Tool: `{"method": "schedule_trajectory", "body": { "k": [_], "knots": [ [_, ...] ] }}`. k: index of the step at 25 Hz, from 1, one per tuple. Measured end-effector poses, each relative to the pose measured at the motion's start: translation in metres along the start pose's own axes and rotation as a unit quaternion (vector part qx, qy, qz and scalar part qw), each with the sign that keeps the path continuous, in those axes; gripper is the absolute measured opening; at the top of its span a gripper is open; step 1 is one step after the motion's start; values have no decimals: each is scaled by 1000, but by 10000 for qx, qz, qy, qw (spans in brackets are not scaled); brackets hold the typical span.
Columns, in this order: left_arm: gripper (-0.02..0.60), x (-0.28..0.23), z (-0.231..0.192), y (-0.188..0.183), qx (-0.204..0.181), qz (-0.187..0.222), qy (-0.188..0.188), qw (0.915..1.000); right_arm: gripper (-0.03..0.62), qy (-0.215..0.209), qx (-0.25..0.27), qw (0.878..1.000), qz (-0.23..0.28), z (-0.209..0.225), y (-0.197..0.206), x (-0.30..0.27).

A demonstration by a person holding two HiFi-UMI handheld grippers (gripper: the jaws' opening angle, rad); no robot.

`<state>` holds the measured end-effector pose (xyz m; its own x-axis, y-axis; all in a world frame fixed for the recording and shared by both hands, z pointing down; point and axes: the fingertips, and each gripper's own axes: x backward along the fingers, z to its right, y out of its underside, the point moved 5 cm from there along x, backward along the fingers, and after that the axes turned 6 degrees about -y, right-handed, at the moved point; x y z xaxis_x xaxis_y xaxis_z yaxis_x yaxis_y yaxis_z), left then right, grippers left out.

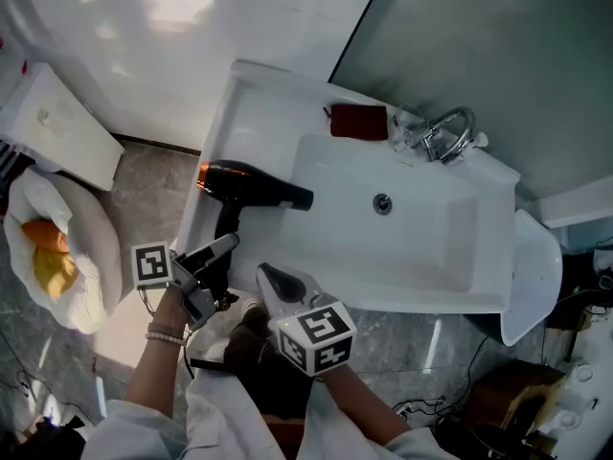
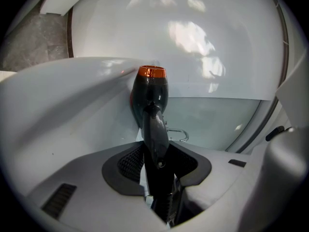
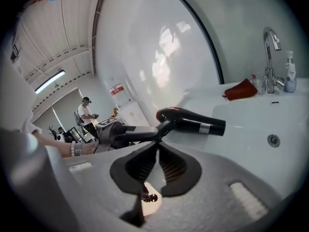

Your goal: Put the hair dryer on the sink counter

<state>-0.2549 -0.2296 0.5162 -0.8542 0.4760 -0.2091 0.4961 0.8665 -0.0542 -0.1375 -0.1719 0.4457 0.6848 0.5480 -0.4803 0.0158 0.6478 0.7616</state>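
1. Hair dryer (image 1: 251, 184): black w/ orange rear end. It lies across the counter (image 1: 251, 113) strip just left of the basin (image 1: 421, 247). Nozzle pokes over the basin's left rim; handle runs back toward the basin's front-left corner.
2. Left gripper (image 1: 228, 245): jaws partway apart and clamped on the handle's lower part, one pad each side (clear in the left gripper view). Holding the handle end prob. lets the body go down flat w/o the jaws hitting the counter.
3. Contact: body looks down on the counter or just above it; can't tell which.
4. Right gripper (image 1: 268, 278): jaws shut tight, nothing betw. them. It sits at the basin's front edge, near the left gripper, pointing at the dryer. Prob. on standby, since the set-down is a one-hand job.
5. Red cloth (image 1: 359, 121) and tap (image 1: 445, 134) are at the basin's back rim, well apart from the dryer, so no clash.
6. Stage: judged nearly done. Next step needs the dryer settled, then the left jaws released. Risk: the round body w/ nozzle overhang could roll toward the basin.
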Motion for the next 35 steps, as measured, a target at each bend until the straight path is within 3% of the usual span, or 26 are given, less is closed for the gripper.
{"method": "schedule_trajectory", "body": {
  "k": [2, 5, 8, 21, 23, 35],
  "knots": [
    [151, 0, 0, 0, 9, -1, -10, 10000, 95, -142, -84, 9998, -140, -5, 6, -10],
    [152, 0, 1, 0, -2, -3, -37, 10000, 106, -302, -175, 9989, -316, -13, 12, -24],
    [152, -1, 1, 0, -16, 16, -65, 10000, 160, -397, -294, 9977, -456, -19, 17, -37],
    [151, 1, 1, -4, 77, 129, -28, 9999, 166, -730, -828, 9927, -476, -28, 16, -58],
    [152, 1, 1, -4, 86, 121, -34, 9999, 195, -761, -878, 9921, -472, -30, 16, -62],
    [154, 0, 1, -2, 318, 18, 117, 9994, 139, -467, -1065, 9921, -474, -24, 22, -63]
  ]
}}
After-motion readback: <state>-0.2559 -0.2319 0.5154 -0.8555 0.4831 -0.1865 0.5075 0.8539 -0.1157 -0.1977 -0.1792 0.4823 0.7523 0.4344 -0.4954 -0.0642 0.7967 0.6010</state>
